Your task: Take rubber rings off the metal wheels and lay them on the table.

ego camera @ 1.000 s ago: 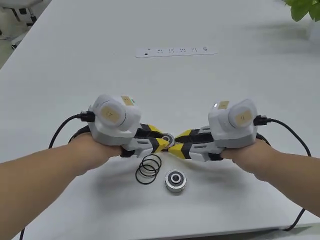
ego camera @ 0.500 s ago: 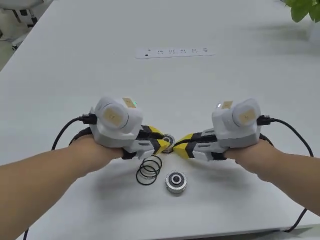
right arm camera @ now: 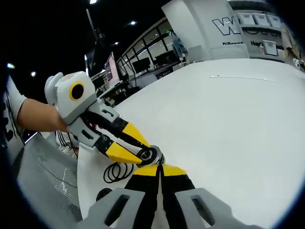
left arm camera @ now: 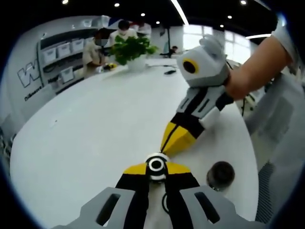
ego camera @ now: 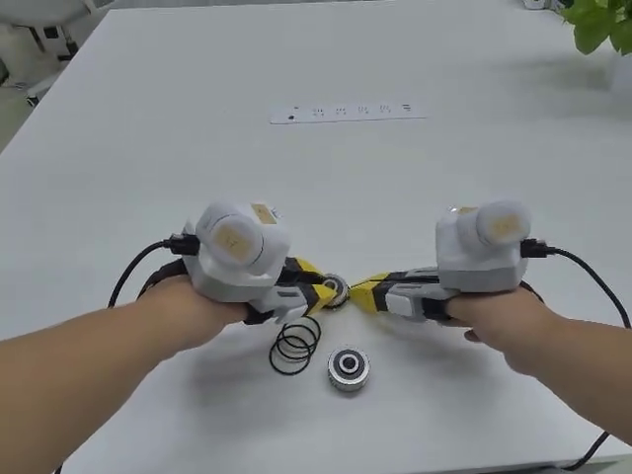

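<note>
The right gripper [ego camera: 367,289] has drawn back from the left gripper [ego camera: 322,293], its jaws pressed together; whether a ring came away with it cannot be told. The left gripper pinches a wheel [ego camera: 335,287] just above the table [ego camera: 415,178]; it is shiny with a dark hub. Three black rings [ego camera: 294,344] lie overlapped nearer the person, beside another wheel [ego camera: 348,364], which looks stripped.

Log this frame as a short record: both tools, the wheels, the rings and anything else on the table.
left tool: shut on a metal wheel
right tool: jaws together, tips close beside that wheel; cannot tell whether a ring is pinched
black rubber rings: several, overlapping in a pile on the table
second wheel: lying flat beside the pile, no tool on it
power strip: farther back on the table
</note>
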`<state>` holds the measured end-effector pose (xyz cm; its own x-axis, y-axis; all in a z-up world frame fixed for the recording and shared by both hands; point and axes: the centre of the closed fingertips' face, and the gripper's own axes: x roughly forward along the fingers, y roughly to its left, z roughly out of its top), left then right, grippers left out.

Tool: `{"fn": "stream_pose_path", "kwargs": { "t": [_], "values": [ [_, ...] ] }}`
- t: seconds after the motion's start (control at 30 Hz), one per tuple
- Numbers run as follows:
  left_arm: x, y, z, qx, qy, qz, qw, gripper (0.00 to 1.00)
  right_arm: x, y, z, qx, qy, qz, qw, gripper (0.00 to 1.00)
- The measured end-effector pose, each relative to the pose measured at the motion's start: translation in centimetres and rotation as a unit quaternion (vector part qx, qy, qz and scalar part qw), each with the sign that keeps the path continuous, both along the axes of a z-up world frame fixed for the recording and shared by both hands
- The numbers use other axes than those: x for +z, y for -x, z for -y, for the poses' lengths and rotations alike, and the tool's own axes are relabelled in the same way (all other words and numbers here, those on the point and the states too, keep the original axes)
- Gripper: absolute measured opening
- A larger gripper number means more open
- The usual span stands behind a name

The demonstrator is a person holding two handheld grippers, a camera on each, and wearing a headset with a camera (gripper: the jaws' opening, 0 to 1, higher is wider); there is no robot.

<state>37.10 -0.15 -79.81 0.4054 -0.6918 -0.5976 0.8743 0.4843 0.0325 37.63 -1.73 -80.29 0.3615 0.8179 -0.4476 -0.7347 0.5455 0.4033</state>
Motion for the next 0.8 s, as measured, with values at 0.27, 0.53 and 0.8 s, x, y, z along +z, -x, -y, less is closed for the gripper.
{"fn": "stream_pose_path", "kwargs": {
  "t": [0.27, 0.53, 0.8],
  "values": [
    [-0.09, -0.1, 0.0, 0.004, -0.006, 0.001, 1.0, 0.11, 0.5, 0.12, -0.53, -0.006, -0.011, -0.005, 0.9999, 0.0],
    [-0.13, -0.09, 0.09, 0.006, -0.014, 0.002, 0.9999, 0.11, 0.86, 0.59, -0.89, 0.001, -0.015, -0.01, 0.9998, 0.0],
    [-0.15, 0.23, 0.18, 0.003, -0.02, 0.001, 0.9998, 0.11, 0.97, 0.93, -0.85, 0.014, -0.011, -0.004, 0.9998, 0.0]
  ]
}}
